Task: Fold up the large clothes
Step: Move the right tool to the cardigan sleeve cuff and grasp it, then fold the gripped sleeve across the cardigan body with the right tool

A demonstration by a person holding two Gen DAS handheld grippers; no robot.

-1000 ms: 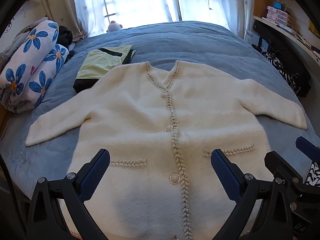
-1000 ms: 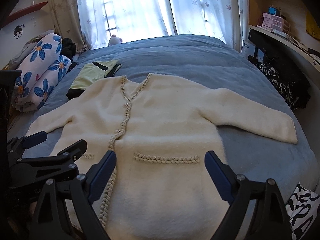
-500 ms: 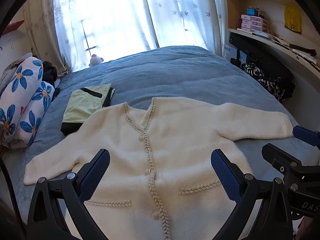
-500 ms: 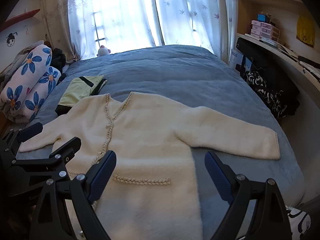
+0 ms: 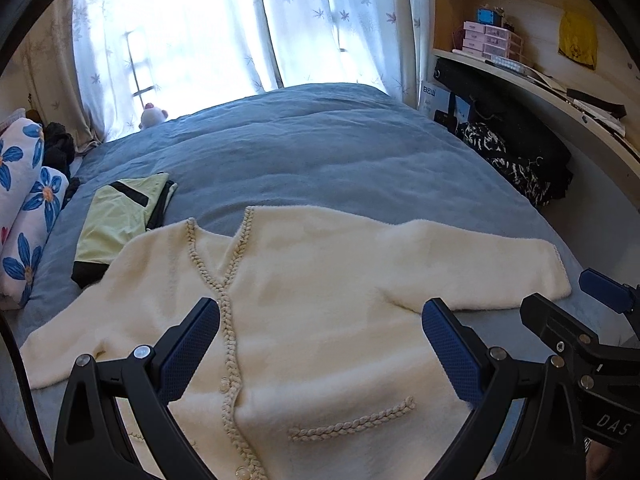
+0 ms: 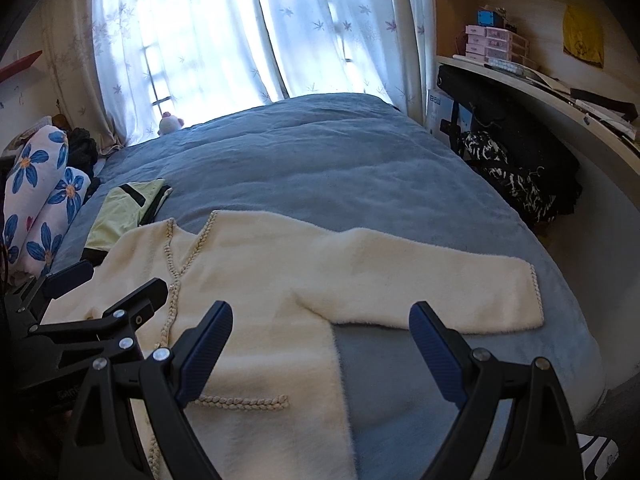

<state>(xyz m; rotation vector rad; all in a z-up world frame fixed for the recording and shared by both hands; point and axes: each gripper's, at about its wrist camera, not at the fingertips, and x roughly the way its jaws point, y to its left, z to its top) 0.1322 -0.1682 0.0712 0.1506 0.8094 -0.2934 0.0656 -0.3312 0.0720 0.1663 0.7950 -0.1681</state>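
A cream fluffy cardigan [image 5: 320, 312] [image 6: 256, 280] with braided trim lies flat and face up on the blue bed [image 5: 320, 152], both sleeves spread out. My left gripper [image 5: 320, 344] hovers open above its chest, nothing between the blue pads. My right gripper [image 6: 320, 344] hangs open over the right side of the body, below the right sleeve [image 6: 432, 288], empty too. Each gripper shows at the edge of the other's view. The hem is hidden below the frames.
A folded yellow-green garment [image 5: 120, 220] lies by the cardigan's left shoulder. Flowered bedding rolls [image 5: 24, 216] sit at the left. Dark clothes [image 5: 516, 160] and a curved shelf [image 5: 560, 92] stand on the right. A curtained window [image 5: 200, 32] is behind.
Both grippers have drawn back and risen from the cardigan and swung right; it now sits lower and smaller in both views. Both stay open. The cardigan has not moved.
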